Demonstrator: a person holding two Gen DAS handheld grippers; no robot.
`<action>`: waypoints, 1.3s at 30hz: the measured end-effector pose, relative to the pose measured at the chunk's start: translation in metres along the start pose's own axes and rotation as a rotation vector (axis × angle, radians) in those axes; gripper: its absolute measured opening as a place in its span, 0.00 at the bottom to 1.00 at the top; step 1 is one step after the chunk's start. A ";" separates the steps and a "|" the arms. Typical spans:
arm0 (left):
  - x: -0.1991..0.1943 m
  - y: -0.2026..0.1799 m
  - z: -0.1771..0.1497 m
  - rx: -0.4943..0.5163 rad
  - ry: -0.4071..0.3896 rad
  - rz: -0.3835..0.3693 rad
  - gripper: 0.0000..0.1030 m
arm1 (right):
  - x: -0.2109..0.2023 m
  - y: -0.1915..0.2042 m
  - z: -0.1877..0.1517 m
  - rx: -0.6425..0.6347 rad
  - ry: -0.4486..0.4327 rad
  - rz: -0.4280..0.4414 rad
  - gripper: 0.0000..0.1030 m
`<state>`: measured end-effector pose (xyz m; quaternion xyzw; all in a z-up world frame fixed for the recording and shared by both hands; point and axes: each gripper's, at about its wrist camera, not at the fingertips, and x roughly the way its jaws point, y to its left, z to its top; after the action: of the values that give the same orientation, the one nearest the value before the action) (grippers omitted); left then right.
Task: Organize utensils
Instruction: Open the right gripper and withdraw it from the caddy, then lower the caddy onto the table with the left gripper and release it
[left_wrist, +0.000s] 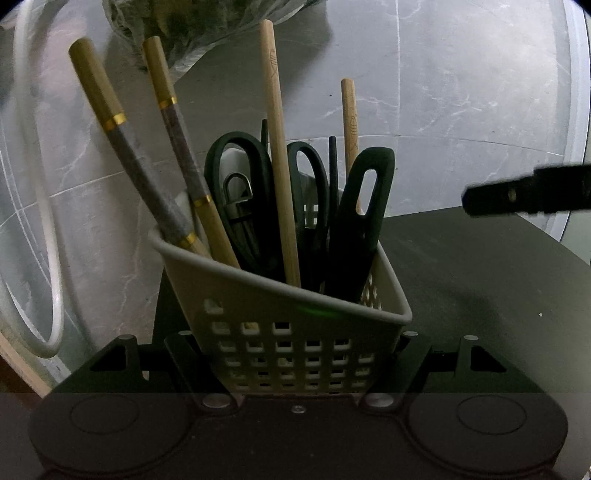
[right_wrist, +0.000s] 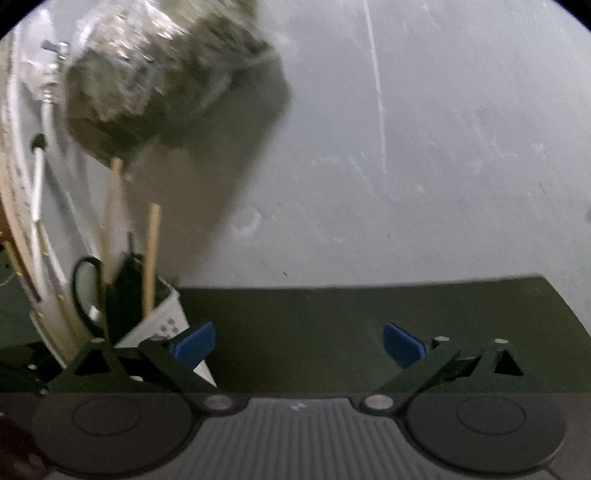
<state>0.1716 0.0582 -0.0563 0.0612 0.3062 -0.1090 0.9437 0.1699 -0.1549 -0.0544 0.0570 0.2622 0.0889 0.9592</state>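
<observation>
**Left jaws clamp the utensil basket; right jaws stand wide and empty**

In the left wrist view, a white hose (left_wrist: 48, 258) loops down the far left over grey marbled tiles. Next come two long handles in tan and grey with gold bands (left_wrist: 122, 147), leaning left out of the utensil basket (left_wrist: 295, 332). The basket, beige with a grid of square holes, sits on the dark surface (left_wrist: 480, 277) with its lower part caught between the jaws of the left gripper (left_wrist: 295, 363), which are closed against its sides. Inside it, moving right, stand black-handled scissors (left_wrist: 240, 177), a tall wooden stick (left_wrist: 277, 147), a shorter wooden stick (left_wrist: 349, 114) and a black slotted handle (left_wrist: 365, 206). A crumpled clear bag (left_wrist: 192, 29) lies behind. At the far right a blurred black bar (left_wrist: 524, 192) reaches in above the surface.

In the right wrist view, which is blurred, the basket (right_wrist: 166, 317) shows at the lower left, just beside the left blue pad (right_wrist: 195, 343). The right gripper (right_wrist: 299, 345) has its jaws spread wide with nothing between them, only bare dark surface (right_wrist: 369, 306).
</observation>
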 end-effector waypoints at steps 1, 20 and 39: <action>0.001 -0.001 0.000 -0.001 0.000 0.002 0.75 | 0.002 -0.002 -0.002 0.006 0.017 -0.008 0.98; 0.005 -0.027 0.002 -0.043 0.016 0.093 0.78 | 0.018 -0.033 -0.021 0.036 0.207 -0.048 1.00; -0.010 -0.049 -0.009 -0.152 -0.025 0.190 0.84 | 0.002 -0.050 -0.026 -0.015 0.190 0.004 1.00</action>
<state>0.1467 0.0146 -0.0603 0.0171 0.2945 0.0037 0.9555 0.1651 -0.2017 -0.0848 0.0414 0.3513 0.0976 0.9303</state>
